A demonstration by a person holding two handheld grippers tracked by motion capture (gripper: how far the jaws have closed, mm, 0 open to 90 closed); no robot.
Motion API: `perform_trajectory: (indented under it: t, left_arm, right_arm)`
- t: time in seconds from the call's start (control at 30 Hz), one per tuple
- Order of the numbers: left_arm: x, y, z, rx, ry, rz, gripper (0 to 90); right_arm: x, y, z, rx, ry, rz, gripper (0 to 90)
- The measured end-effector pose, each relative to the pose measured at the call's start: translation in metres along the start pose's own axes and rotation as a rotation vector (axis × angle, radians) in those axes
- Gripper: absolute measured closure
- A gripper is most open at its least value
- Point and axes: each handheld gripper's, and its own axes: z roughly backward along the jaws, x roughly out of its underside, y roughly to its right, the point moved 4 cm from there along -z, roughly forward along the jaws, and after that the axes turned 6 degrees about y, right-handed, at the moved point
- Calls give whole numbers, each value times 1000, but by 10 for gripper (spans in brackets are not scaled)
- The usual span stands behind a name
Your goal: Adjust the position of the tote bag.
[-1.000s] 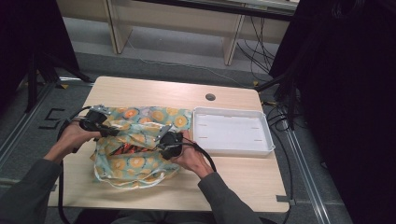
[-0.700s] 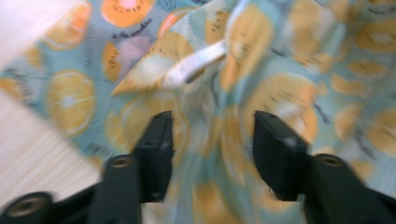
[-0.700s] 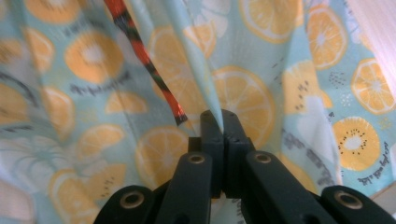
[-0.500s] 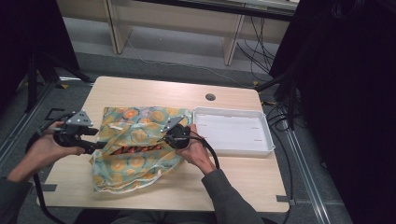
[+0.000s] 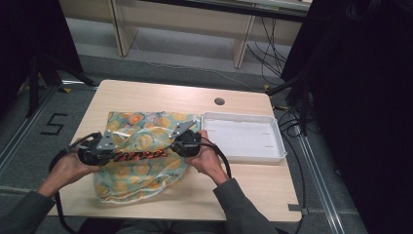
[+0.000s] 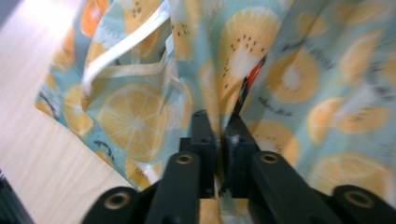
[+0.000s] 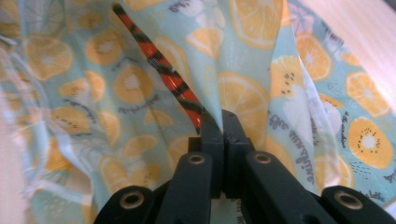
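From above, the fruit-print bag [image 5: 141,156] lies on the wooden table [image 5: 160,97] just left of the white tray [image 5: 272,146], its near half lifted and stretched between the two hands. The left gripper [image 5: 114,155] has the bag's left edge; the right gripper [image 5: 171,148] has the edge on the tray side. Between them the mouth gapes a little and an orange-and-black packet [image 5: 141,156] shows inside.

In the left gripper view, the jaws have just been closing and now stand pinched narrow on a fold of the printed cloth, a white drawstring [image 6: 126,44] looping off to the side.

In the right gripper view, the jaws are clamped tight on the rim cloth, with the striped packet [image 7: 163,74] running up right beside them.

To do this well, I'd judge the hands should draw apart evenly, away from and toward the tray, keeping both rims taut and raised so the mouth opens wide without the thin fabric slipping out or the packet snagging.
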Motion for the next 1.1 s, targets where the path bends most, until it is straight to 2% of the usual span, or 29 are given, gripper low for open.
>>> perform_trajectory:
  t: [0.03,0.07,0.1,0.13,0.17,0.23,0.27,0.3,0.33,0.37,0.4,0.43,0.47,0.53,0.57,0.6,0.63,0.7,0.73,0.77,0.8,0.83,0.9,0.93,0.97,1.0,1.03,1.07,1.1]
  left_arm:
    - [-3,-1,9,16,16,1,874]
    - [-3,-1,9,16,16,1,880]
    - [-12,-4,24,44,65,22,886]
    - [-12,-4,24,44,65,22,888]
    - [-22,-11,37,51,87,24,888]
    - [-27,-16,40,43,95,24,889]
    - [-31,-27,38,44,102,47,890]
    - [-31,-27,38,44,102,47,891]
    - [-30,-39,25,52,102,75,891]
    - [-30,-39,25,52,102,75,891]
    - [-24,-50,6,60,79,114,891]
    - [-24,-50,6,60,79,114,892]
    - [-21,-53,-5,56,64,138,892]
    - [-15,-57,-24,65,10,126,893]
    - [-12,-57,-33,64,-1,140,893]
    - [-10,-60,-45,66,-25,136,893]
    - [-10,-60,-45,66,-25,136,893]
    - [-6,-62,-54,64,-33,159,893]
    - [-5,-61,-56,56,-26,173,894]
    - [-3,-60,-56,70,-36,175,894]
    - [-3,-60,-55,68,-34,176,894]
    - [-2,-60,-54,69,-33,192,894]
    - [-2,-62,-51,74,-37,198,894]
    - [-2,-64,-52,64,-28,183,894]
    - [-2,-64,-52,64,-28,183,894]
    - [-2,-64,-52,62,-26,186,894]
    - [-2,-64,-52,60,-26,187,894]
    - [-2,-64,-52,65,-33,186,894]
    - [-2,-64,-52,65,-33,186,894]
  right_arm:
    - [-2,-1,5,2,8,5,900]
    - [-6,-1,9,6,29,11,900]
    - [-11,0,13,17,54,19,900]
    - [-16,1,17,27,67,16,900]
    - [-22,4,19,40,90,31,900]
    - [-31,14,19,96,130,37,900]
    - [-34,20,16,128,139,50,900]
    - [-34,20,16,128,139,50,900]
    - [-35,29,6,168,135,58,900]
    - [-34,33,-1,180,117,60,900]
    - [-31,37,-9,186,101,59,900]
    - [-31,37,-9,186,101,59,900]
    - [-28,40,-17,193,82,52,900]
    - [-15,46,-41,204,15,56,900]
    - [-15,46,-41,204,15,56,900]
    - [-6,49,-53,208,-31,62,900]
    - [-6,49,-53,208,-31,62,900]
    - [1,51,-62,187,-64,45,881]
    - [3,51,-62,177,-85,32,826]
    - [3,50,-60,198,-63,7,733]
    - [2,47,-54,198,-54,-10,693]
    - [-1,43,-45,170,-34,-24,675]
    - [-6,37,-21,165,2,-5,664]
    - [-10,32,-7,138,15,-16,681]
    - [-10,32,-7,138,15,-16,681]
    - [-16,19,14,68,80,-5,770]
    - [-17,10,19,24,98,-3,808]
    - [-14,1,20,-2,79,-8,840]
    - [-14,1,20,-2,79,-8,840]
